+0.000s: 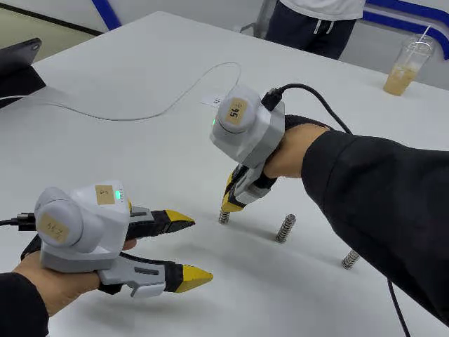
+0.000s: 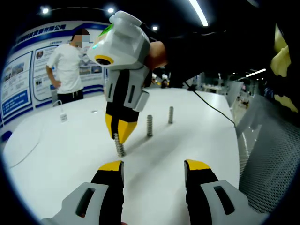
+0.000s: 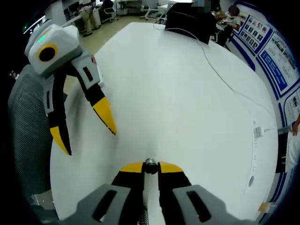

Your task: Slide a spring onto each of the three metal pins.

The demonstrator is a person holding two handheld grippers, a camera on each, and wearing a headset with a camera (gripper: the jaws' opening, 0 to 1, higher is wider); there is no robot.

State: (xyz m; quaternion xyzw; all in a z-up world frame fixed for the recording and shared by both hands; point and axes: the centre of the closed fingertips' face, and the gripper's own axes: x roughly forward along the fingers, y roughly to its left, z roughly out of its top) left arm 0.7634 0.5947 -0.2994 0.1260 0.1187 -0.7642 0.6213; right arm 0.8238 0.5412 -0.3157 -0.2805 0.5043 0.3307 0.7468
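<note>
A white surface (image 1: 154, 154) is carrying three upright metal pins (image 3: 150, 166), each seemingly wearing a grey coiled spring (image 1: 285, 228) already. The right claw (image 1: 231, 205) is pinching the last spring's top, probably seating it, while the left claw (image 1: 196, 249) is hovering spread nearby.

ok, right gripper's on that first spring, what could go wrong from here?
1. The right gripper pinches only the top of the near spring; a sideways pull could bend or tip it.
2. The sleeve hangs right over the end spring and could knock it.
3. The left gripper is open and apart from the work, so nothing steadies the base.
</note>
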